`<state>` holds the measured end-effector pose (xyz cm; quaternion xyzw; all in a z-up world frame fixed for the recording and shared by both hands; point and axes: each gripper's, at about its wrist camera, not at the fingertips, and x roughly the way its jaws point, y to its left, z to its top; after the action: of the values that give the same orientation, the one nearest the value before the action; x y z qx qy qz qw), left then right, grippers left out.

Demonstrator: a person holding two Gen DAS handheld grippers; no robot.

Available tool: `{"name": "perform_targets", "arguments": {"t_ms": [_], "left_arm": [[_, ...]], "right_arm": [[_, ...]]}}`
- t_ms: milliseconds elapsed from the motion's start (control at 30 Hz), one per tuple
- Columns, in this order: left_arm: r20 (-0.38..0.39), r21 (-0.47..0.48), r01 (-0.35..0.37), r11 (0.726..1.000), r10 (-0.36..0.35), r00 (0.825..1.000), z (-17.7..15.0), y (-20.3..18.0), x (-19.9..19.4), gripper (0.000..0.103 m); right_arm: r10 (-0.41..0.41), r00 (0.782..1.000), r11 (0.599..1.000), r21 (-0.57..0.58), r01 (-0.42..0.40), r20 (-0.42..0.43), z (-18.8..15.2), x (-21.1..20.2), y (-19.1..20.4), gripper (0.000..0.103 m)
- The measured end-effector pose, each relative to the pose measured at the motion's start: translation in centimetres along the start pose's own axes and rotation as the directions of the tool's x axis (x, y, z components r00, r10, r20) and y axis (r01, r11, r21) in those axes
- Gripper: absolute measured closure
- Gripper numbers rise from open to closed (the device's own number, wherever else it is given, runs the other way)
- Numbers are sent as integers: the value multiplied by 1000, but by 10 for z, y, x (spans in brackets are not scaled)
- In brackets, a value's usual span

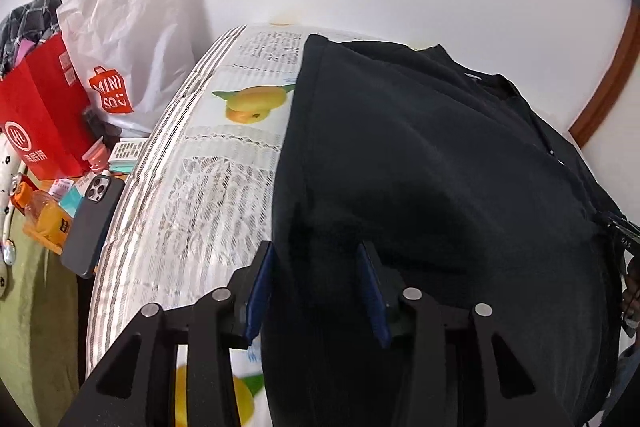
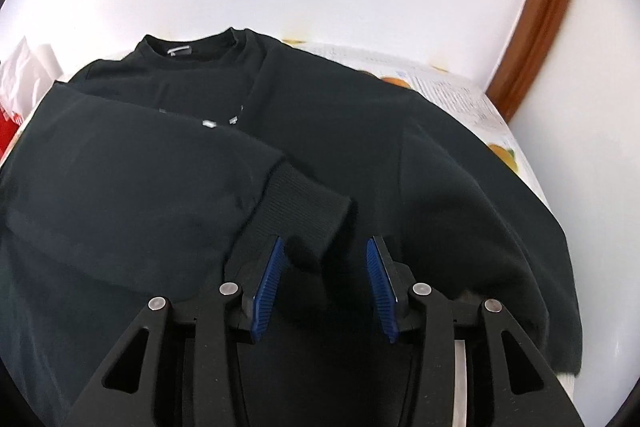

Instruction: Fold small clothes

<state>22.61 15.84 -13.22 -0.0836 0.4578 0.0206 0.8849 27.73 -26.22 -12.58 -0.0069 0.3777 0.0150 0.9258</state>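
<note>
A black sweatshirt (image 2: 340,131) lies on a table with a lace-and-fruit-print cloth (image 1: 208,187). Both sides are folded in, and one sleeve lies across the body with its ribbed cuff (image 2: 304,215) near the middle. My right gripper (image 2: 325,247) is open just above the sweatshirt's lower part, its blue pads on either side of the cuff's end. My left gripper (image 1: 316,251) is open over the sweatshirt's (image 1: 440,187) left folded edge, holding nothing. The right gripper's black body (image 1: 624,239) shows at the left view's right edge.
Left of the table are a red paper bag (image 1: 40,123), a white Miniso bag (image 1: 128,39), a phone in a dark case (image 1: 92,223) and small clutter. A white wall and a brown wooden door frame (image 2: 552,11) stand behind the table.
</note>
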Motion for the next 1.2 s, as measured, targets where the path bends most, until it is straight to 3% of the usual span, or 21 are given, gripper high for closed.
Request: {"name": "perform_targets", "arguments": {"t_ms": [200,367,467,600,700,867,1033,1067,1100,1133,1167,1200], "left_arm": [[25,32,26,999,-26,999,-16,-16,-24,59],[34,64,40,997,-42,999,-27,-38,-37,53],[34,90,45,995,-48,998,-33,-51,-40,48],[13,97,43,994,-45,999,-42,-66,-37,48],[-14,79,48,996,-47,999,-49,-74,-32,48],[-53,79,38,996,-34,998,-59,-84,-24,48],[-35,93,-13,996,16,999,-65,-83,-29,48],[-26,91,-23,996,26,999,-66,-81,-30,48],[-12,93,-42,995,43,999,-68,-79,-33,48],[-7,99,-57,993,58,998,-69,-77,-34,48],[-6,107,-77,991,78,997,-70,-75,-34,48],[-1,113,-99,989,99,995,-71,-72,-35,48]], "right_arm": [[8,998,998,63,-13,65,-35,-49,-25,57],[-127,986,982,152,110,104,-73,-90,-86,35],[-231,970,956,201,212,74,-98,-101,-126,27],[-276,961,936,226,269,3,-124,-91,-168,26],[-266,964,939,220,265,-26,-133,-75,-183,26],[-288,956,935,200,292,-52,-135,-46,-202,26],[-253,966,931,259,257,-51,-123,-26,-218,27],[-247,968,931,266,250,-44,-121,-24,-220,33],[-241,970,932,272,241,-34,-120,-23,-221,51],[-223,974,936,274,221,-24,-117,-20,-219,63],[-219,975,939,269,216,-19,-115,-18,-217,90],[-238,971,938,257,235,-19,-114,-20,-213,97]]}}
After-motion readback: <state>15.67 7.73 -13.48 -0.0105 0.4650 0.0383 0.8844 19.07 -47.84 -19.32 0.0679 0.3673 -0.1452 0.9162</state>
